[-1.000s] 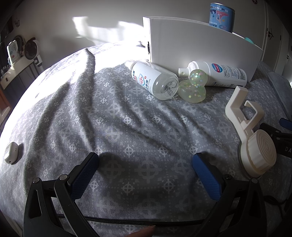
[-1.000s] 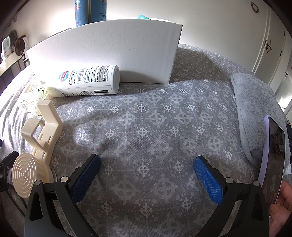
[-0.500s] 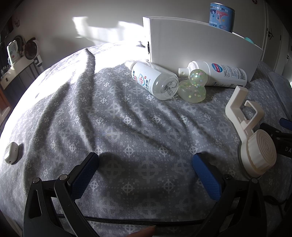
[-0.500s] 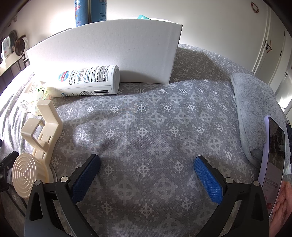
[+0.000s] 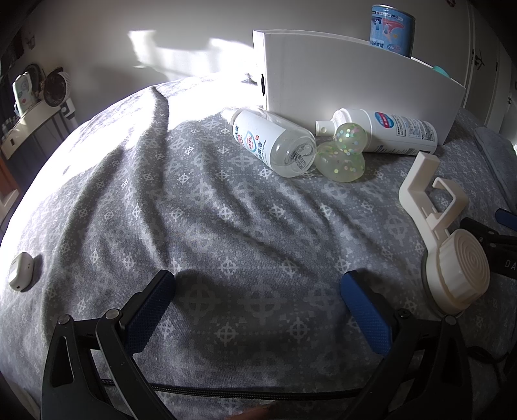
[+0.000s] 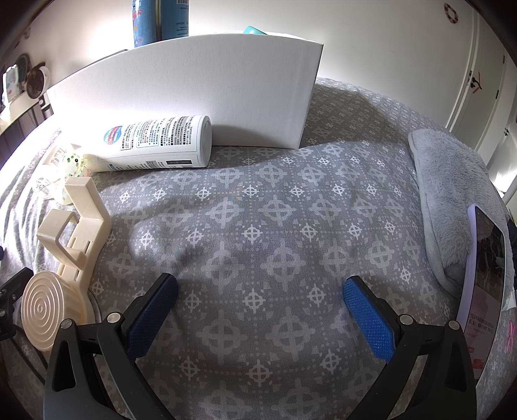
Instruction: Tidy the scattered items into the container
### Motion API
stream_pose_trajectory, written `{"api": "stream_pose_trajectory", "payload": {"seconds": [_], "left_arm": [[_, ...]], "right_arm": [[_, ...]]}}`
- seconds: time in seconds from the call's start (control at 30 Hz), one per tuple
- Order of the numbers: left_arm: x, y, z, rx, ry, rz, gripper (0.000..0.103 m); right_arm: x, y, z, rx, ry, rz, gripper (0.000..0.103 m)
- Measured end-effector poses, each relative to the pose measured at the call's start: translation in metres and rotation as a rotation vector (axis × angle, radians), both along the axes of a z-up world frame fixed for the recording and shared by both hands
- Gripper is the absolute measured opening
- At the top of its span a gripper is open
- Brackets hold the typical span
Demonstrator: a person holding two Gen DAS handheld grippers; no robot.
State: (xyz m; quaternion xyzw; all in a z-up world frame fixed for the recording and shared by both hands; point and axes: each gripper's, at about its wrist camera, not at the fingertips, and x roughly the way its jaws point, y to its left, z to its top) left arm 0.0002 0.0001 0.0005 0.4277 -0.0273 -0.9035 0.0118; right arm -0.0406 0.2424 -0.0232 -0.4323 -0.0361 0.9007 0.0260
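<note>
Both of your grippers rest low over the patterned bedspread with nothing between the pads: the left gripper is spread wide, and so is the right gripper.

The scattered items lie ahead of you, against the front wall of the white container. From the left gripper they sit forward and to the right — the clear bottle with its base turned toward you and its long axis running away up-left, two glittery balls touching it, then the white bottle lying along the container wall.

The cream suction hook is the nearest item to either gripper. It lies between them, just beside the right gripper's left finger, disc end toward you and hook arm pointing away toward the container. Judged from that, the right gripper has the shorter reach; you would need to swing left and line up across the hook's long axis.

The container's inside is hidden — only can tops and a teal edge show above the rim. In the right wrist view, the clear bottle is mostly cut off behind the hook.
</note>
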Motion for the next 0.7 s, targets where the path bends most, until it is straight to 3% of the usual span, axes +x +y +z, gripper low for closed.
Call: {"api": "stream_pose_trajectory", "payload": {"seconds": [0.7], "left_arm": [[-0.0026,-0.0046,0.0003,0.010,-0.003,-0.001,0.103]], "right_arm": [[0.0000,0.0000,0.0000,0.000,0.001,0.000,0.103]]}}
